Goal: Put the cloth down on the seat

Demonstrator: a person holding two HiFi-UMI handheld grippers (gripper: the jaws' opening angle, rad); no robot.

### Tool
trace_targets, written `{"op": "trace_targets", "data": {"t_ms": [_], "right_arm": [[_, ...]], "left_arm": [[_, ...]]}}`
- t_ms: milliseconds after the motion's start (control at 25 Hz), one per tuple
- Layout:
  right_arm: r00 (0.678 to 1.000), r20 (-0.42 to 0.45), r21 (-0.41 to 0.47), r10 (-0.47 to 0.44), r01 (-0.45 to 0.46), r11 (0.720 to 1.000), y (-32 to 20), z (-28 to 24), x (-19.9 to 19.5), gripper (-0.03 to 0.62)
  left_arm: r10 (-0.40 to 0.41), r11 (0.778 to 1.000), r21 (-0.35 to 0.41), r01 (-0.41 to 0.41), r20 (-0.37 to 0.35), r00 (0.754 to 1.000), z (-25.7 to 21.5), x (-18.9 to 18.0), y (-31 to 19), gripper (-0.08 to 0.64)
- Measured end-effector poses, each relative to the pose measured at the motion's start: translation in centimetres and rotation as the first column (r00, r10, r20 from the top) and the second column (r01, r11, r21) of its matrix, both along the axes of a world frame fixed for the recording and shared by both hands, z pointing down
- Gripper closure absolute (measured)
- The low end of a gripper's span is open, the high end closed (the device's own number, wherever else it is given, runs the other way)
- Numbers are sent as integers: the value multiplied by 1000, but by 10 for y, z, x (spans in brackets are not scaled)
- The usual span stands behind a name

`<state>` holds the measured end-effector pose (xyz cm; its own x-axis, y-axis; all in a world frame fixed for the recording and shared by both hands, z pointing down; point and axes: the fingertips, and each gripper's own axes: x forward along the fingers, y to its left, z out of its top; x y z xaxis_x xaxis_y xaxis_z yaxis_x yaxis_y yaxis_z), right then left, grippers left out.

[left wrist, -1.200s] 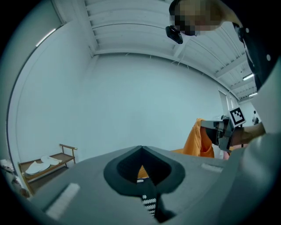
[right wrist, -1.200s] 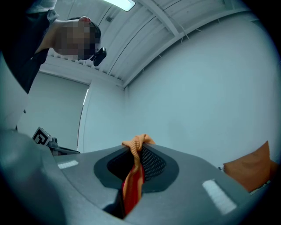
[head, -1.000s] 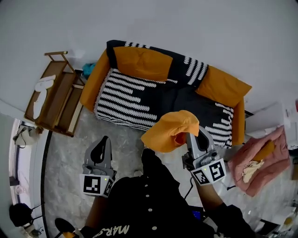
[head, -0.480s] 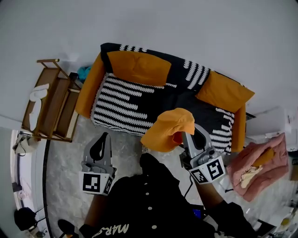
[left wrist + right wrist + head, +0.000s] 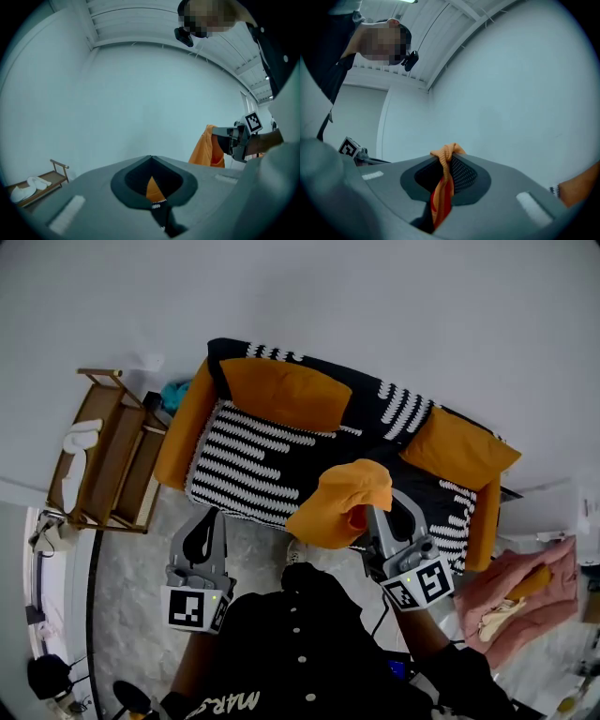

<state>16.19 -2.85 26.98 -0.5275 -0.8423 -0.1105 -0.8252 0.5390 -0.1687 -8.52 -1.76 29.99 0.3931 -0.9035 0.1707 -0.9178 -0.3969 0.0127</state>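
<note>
two grippers up in front of the sofa, and only one has work. the right gripper (image 5: 367, 521) is clamped on a fold of the orange cloth (image 5: 343, 501), which hangs bunched in the air, not yet on the striped seat (image 5: 267, 460). the left gripper (image 5: 203, 538) has its jaws pressed together on nothing. this looks like the carry step. next it calls for reaching out over the seat, lowering the cloth, then parting the jaws.
</note>
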Motion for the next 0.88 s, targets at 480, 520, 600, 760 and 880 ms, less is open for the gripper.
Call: {"op": "trace_targets", "data": {"t_ms": [480,520,600,760,880], "right_arm": [[999,10,-8,-52,52,999,-58,-2,-2,531],[999,10,-16,-52,52,999,-61,1,-4,531],[999,9,-30,-47,47,998,-67,5,-5,531],[999,0,-45,-34,34,998,-76,9,-11,531],[1000,-19,-43,-14,13,999,-85,6,-16,531]], "left_arm": [[-24,1000,4,24,-2,1000,-5,10,-47,560],[-27,1000,-6,27,-1,1000,-1,8,-49,559],[-35,999,-24,35,-3,999,6,4,-51,559],[-29,998,-51,28,-20,999,16,-2,-63,559],[11,1000,-26,-12,-34,999,11,-2,-78,560]]}}
